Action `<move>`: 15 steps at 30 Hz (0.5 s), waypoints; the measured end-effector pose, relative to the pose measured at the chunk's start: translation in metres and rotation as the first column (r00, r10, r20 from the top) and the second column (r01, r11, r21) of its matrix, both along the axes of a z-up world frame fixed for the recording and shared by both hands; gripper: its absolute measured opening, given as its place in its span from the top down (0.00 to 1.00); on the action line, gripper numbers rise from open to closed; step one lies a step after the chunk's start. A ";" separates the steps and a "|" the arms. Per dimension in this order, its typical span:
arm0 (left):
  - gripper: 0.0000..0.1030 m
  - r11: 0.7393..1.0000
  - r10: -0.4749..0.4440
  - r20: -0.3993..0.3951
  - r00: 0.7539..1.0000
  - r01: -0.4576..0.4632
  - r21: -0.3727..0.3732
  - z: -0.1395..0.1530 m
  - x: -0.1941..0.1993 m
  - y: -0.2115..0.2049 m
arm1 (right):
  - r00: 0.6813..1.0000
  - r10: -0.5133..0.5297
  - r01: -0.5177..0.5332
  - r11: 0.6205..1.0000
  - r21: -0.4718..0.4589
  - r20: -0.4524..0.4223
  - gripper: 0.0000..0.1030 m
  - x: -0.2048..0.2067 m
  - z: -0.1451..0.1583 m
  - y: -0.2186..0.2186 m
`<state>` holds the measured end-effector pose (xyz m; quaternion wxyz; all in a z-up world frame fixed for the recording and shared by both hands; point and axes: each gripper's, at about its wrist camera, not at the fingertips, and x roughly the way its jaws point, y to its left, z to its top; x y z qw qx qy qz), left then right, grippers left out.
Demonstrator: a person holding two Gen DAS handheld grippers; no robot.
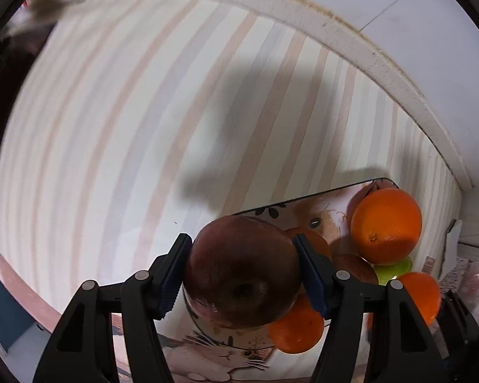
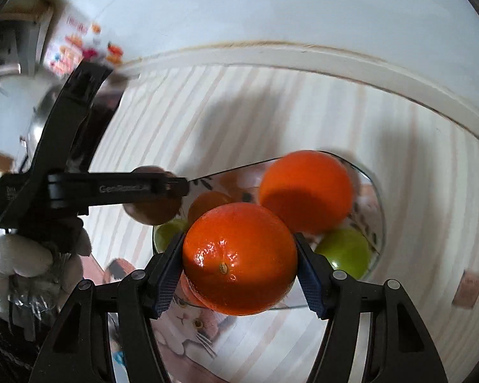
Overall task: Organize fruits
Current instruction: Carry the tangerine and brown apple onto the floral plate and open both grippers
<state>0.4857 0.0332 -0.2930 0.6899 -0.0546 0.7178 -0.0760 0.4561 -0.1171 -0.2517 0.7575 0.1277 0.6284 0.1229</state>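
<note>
The left gripper (image 1: 242, 274) is squeezing a dark red apple (image 1: 242, 271) between its two blue pads (image 1: 172, 274). The apple is hanging in the air over the near-left edge of a tray (image 1: 303, 201) with cat pictures on it. The right gripper (image 2: 239, 268) is pinching an orange (image 2: 239, 258) tight on both sides, and that orange is hanging over the near edge of the same tray (image 2: 378, 217).

The tray is sitting on a striped cloth (image 1: 111, 127) that is covering the tabletop, near the cloth's far right corner in the left wrist view. More fruit is lying in the tray under the two held ones. In the right wrist view, I am counting two more oranges: a big one (image 2: 306, 188) at the far side and a smaller one (image 2: 207, 204) in the middle. An orange bit is also peeking out below the held orange; I cannot tell what it is. Two green apples are lying there too, one (image 2: 345, 252) at the right edge and one (image 2: 167, 233) at the left edge, partly hidden. In the left wrist view a brownish fruit (image 1: 354, 268) is lying just beside a green one, and I cannot tell what it is.

The left gripper (image 2: 175, 188) is reaching in from the left side in the right wrist view, and a gloved hand (image 2: 19, 261) is holding it. The held apple (image 2: 153, 210) is showing behind its fingers. The held fruit is blocking much of the tray in both views.
</note>
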 end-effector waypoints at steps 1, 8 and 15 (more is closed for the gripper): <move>0.39 1.000 0.001 -0.014 1.000 -0.002 -0.006 -0.003 0.001 0.002 | 1.000 0.016 -0.016 1.000 0.000 -0.007 0.34 0.003 -0.003 0.005; 0.39 0.999 0.015 -0.077 0.997 -0.019 -0.047 -0.017 0.001 0.012 | 0.993 0.108 -0.109 0.994 -0.007 -0.048 0.34 0.011 -0.017 0.031; 0.39 0.999 0.000 -0.090 0.996 -0.004 -0.044 -0.017 0.006 0.009 | 0.990 0.117 -0.120 0.992 -0.030 -0.074 0.30 0.021 -0.022 0.037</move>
